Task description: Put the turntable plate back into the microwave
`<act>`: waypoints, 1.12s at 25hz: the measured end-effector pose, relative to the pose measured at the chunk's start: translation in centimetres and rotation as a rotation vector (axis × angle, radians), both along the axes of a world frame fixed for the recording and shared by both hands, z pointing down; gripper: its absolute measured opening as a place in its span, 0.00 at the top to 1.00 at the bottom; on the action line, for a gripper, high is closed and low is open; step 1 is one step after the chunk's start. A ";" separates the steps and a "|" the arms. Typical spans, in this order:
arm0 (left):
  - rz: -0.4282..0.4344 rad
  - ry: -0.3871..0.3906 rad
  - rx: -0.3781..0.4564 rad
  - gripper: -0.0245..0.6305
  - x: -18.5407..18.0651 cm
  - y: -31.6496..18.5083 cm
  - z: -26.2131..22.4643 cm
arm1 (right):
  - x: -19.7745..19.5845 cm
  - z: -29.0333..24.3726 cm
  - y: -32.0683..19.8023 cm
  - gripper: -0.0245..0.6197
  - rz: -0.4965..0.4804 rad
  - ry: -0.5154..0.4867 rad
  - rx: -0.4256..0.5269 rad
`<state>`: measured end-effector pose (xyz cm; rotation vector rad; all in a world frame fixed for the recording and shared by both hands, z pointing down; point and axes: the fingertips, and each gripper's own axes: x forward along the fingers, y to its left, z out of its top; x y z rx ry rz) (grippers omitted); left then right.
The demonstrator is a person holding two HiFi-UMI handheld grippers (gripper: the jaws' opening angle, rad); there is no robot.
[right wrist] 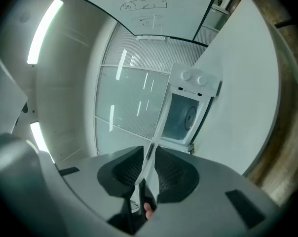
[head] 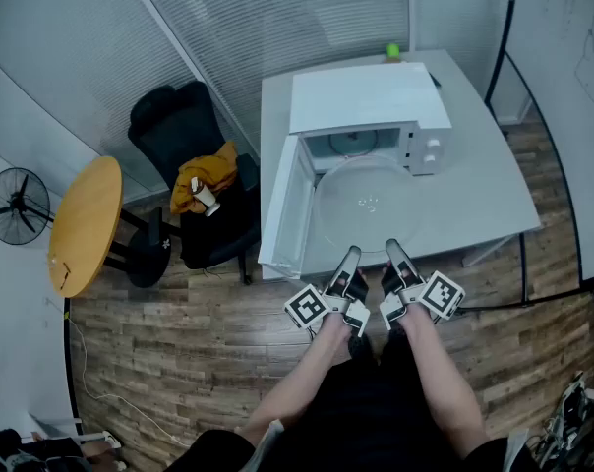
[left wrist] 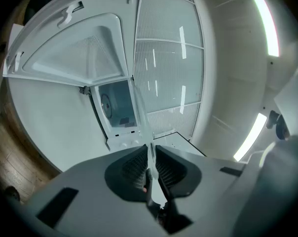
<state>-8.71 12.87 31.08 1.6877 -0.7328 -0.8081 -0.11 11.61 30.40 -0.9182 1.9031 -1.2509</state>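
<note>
The clear glass turntable plate [head: 368, 205] hangs level just in front of the white microwave [head: 376, 101], whose door [head: 287, 205] is swung open to the left. The cavity [head: 354, 144] lies straight beyond the plate. My left gripper [head: 348, 261] and right gripper [head: 395, 254] sit side by side, each shut on the plate's near rim. In the left gripper view the plate [left wrist: 145, 132] runs edge-on between the jaws of the gripper [left wrist: 151, 154], towards the cavity [left wrist: 117, 105]. In the right gripper view the rim [right wrist: 156, 132] is pinched by the gripper [right wrist: 149, 157], with the microwave [right wrist: 188, 107] ahead.
The microwave stands on a white table [head: 494, 185]. A black office chair [head: 204, 180] with a yellow cloth and a cup is left of the open door. Further left are a round wooden table [head: 86, 219] and a floor fan [head: 17, 205].
</note>
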 end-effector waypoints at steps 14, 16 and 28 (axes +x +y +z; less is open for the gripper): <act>0.040 -0.106 0.040 0.89 -0.1 -0.7 1.0 | 0.5 1.1 -0.5 0.84 0.030 0.006 -0.014; 0.040 -0.099 0.032 0.89 -0.1 -0.9 1.1 | 0.6 1.3 -0.8 0.84 0.030 0.014 -0.017; -0.013 -0.043 -0.024 0.89 1.1 -3.2 2.5 | 1.3 2.2 -3.9 0.84 -0.040 0.001 -0.030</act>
